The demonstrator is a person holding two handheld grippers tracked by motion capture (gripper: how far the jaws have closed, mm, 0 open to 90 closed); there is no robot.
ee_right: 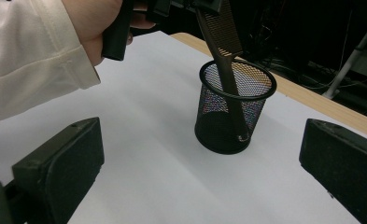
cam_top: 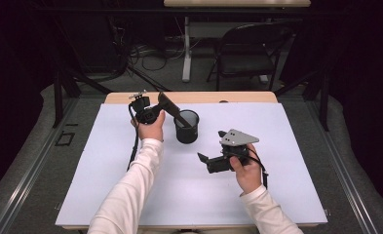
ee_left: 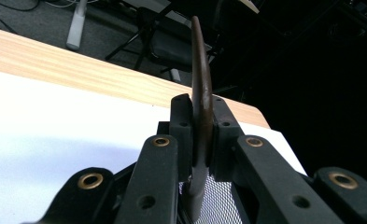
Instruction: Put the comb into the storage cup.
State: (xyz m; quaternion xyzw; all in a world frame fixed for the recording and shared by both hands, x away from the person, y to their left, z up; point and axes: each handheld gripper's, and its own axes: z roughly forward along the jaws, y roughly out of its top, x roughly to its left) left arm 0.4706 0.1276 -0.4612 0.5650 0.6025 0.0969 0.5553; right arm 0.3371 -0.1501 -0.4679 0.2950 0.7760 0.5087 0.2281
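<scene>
Right tongs (cam_top: 204,159) apart and empty, left tongs (ee_left: 202,140) clamped on dark brown comb (ee_right: 225,42), slanting into black mesh cup (ee_right: 235,109)

White long sleeves (cam_top: 130,187); each black hand-held gripper (ee_left: 202,140) has brass-ringed screw holes.

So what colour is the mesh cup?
Black wire mesh cup, clearest in the right gripper view.

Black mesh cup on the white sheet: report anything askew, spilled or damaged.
Nothing spilled or damaged. The black wire-mesh cup stands upright. The dark brown plastic comb leans in it at a slant, handle end down, only because the left tool grips its toothed end.
</scene>
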